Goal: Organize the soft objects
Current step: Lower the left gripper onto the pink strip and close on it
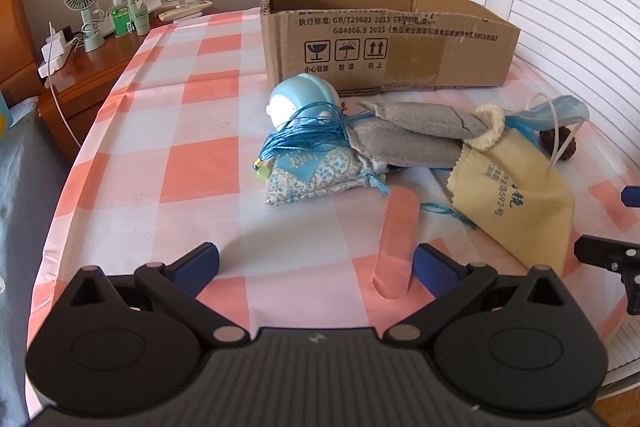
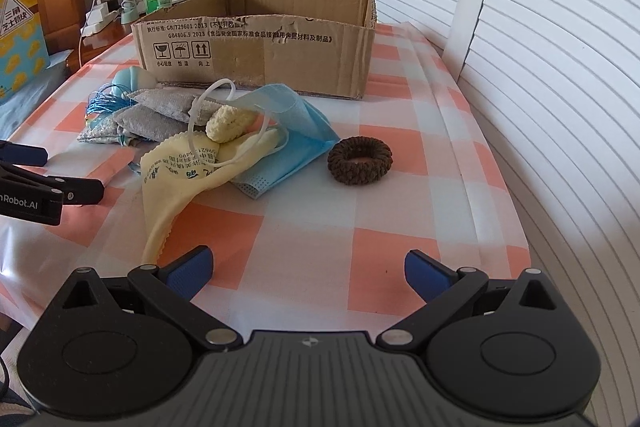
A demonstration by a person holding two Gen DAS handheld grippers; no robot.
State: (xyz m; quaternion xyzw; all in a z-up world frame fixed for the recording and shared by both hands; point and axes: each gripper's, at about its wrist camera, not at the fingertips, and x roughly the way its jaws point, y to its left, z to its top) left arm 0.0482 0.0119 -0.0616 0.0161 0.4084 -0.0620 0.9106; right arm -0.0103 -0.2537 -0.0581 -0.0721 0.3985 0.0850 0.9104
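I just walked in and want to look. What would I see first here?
A jumbled pile of soft things on the checked tablecloth: a yellow cloth, a blue face mask and grey pouches. Behind it stands an open cardboard box; a brown hair tie lies alone to the right.

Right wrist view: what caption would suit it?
Open right gripper faces brown hair scrunchie, blue face mask and cardboard box.
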